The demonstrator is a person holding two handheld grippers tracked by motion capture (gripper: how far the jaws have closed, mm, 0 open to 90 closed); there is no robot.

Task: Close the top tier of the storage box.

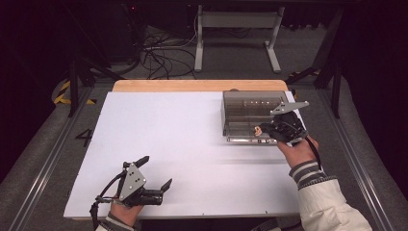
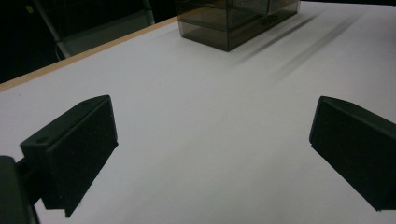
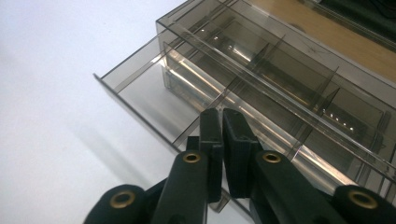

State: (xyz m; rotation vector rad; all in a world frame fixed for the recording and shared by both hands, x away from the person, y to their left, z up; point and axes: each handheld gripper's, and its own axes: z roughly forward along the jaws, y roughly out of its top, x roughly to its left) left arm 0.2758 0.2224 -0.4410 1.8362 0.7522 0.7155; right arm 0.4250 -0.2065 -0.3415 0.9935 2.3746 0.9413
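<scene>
Smoky translucent plastic organiser box (image 1: pixel 250 113) with thin dividers, far right on matte white table sheet (image 1: pixel 192 144), bare wood strip (image 1: pixel 192 85) behind. Shallow drawer (image 3: pixel 154 100) slid out of its front. Right gripper (image 3: pixel 220 135) at drawer's front edge — black jaws pressed together, nothing seen between. Left gripper (image 1: pixel 156 173) low near front-left — blocky, foam-faced jaws spread wide, empty.
</scene>
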